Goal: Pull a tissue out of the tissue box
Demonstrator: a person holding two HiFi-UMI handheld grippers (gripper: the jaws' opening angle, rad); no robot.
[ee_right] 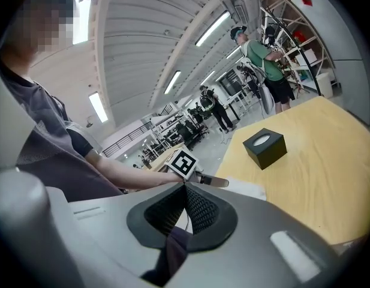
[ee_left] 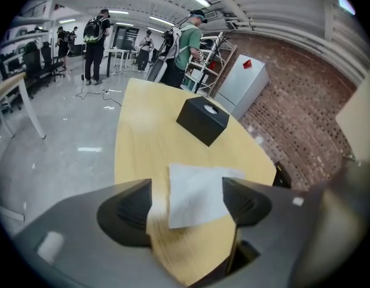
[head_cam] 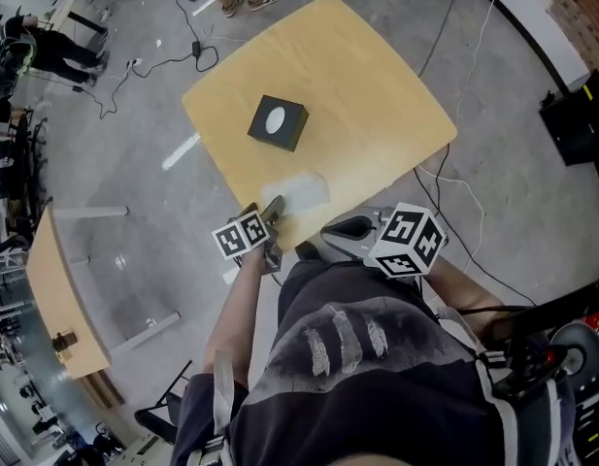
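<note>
— Black tissue box (head_cam: 293, 115): where does it sit?

— Upright toward the middle of the pale wooden table (head_cam: 377, 76), with its white oval opening (head_cam: 276, 120) facing up.

— And the tissue?

— One white tissue (ee_left: 196, 194) lies flat on the tabletop, near the edge closest to the person and well apart from the box.

— What about the left gripper (head_cam: 270, 212)?

— It hangs over that near edge, tilted down at the tissue, and its jaws stand wide apart. In the left gripper view the tissue shows in the gap between them, but it lies on the wood and neither pad presses on it.

— And the right gripper (ee_right: 186, 191)?

— It is held off the table, just in front of the person's dark shirt (head_cam: 377, 386), with its jaws closed together (a fold of dark cloth shows below them). Its marker cube (head_cam: 408, 241) faces up in the head view.

— Anything around the table?

— People (ee_left: 185, 47) stand beyond the far end, cables (head_cam: 173, 61) trail over the grey floor (head_cam: 134, 163), and a brick wall (ee_left: 292, 119) rises on the right of the left gripper view.
</note>
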